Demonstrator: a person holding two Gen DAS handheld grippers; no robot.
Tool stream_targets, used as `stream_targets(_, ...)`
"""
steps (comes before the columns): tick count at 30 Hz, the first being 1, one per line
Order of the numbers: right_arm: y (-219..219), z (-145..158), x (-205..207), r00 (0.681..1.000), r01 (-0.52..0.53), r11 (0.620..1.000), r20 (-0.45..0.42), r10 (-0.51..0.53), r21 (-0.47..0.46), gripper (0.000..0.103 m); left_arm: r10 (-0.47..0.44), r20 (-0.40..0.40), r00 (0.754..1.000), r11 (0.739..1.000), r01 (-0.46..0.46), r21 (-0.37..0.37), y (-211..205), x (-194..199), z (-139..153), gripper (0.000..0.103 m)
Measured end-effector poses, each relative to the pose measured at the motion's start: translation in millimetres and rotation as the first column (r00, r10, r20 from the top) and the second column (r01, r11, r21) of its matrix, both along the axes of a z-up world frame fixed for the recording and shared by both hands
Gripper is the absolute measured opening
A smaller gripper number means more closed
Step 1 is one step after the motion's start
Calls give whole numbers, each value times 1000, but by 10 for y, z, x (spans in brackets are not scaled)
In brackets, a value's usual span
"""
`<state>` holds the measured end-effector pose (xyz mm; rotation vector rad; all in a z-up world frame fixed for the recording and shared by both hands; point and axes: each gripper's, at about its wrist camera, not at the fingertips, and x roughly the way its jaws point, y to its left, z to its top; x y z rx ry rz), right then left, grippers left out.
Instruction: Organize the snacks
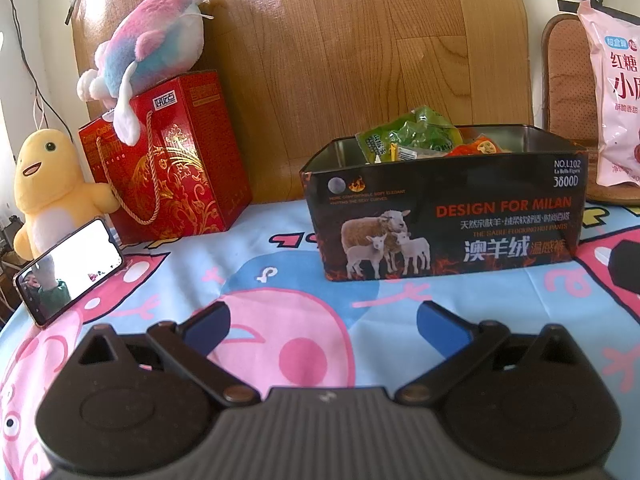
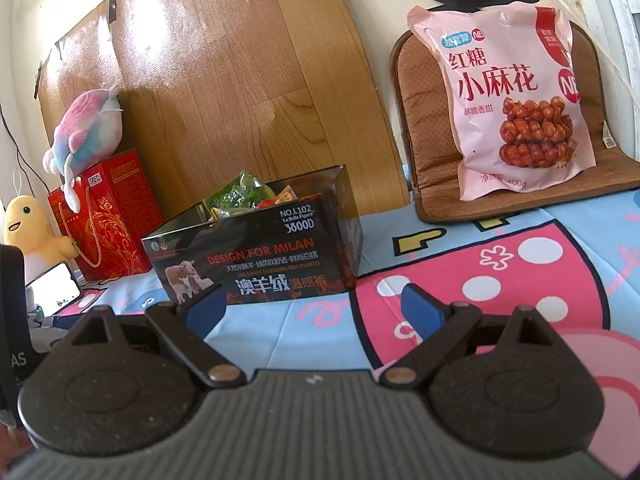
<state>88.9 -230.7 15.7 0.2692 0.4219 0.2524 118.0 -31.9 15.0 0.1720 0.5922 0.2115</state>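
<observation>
A black tin box [image 1: 448, 216] printed "DESIGN FOR MILAN" stands open on the cartoon tablecloth; it also shows in the right wrist view [image 2: 256, 256]. Green and orange snack packets [image 1: 416, 136] [image 2: 240, 196] lie inside it. A large pink snack bag [image 2: 508, 100] leans upright on a brown cushion at the back right, and its edge shows in the left wrist view [image 1: 616, 92]. My left gripper [image 1: 320, 320] is open and empty, in front of the tin. My right gripper [image 2: 316, 304] is open and empty, in front of the tin's right end.
A red gift bag [image 1: 172, 164] stands at the back left with a pink-blue plush [image 1: 152, 44] on top. A yellow plush [image 1: 44, 184] and a propped phone [image 1: 68, 272] sit at the left. A brown cushion [image 2: 428, 120] and a wooden board [image 1: 360, 48] stand behind.
</observation>
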Motion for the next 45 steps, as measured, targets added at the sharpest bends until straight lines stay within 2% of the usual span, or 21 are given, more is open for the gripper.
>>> stream_targets(9,0,0,-2,1000,-1,1000,0,1,1,96,12,15,1000,1000,-12,6,4,-23,17,103)
stream_targets(22,0,2,-3,1000,0,1000,0,0,1,96,33,36,999,999,-32,-23,51,-50,37,103)
stream_targets(45,4,-2,-1,1000,1,1000,1,-1,1,96,25,15,1000,1000,-25,-5,17,-40,18,103)
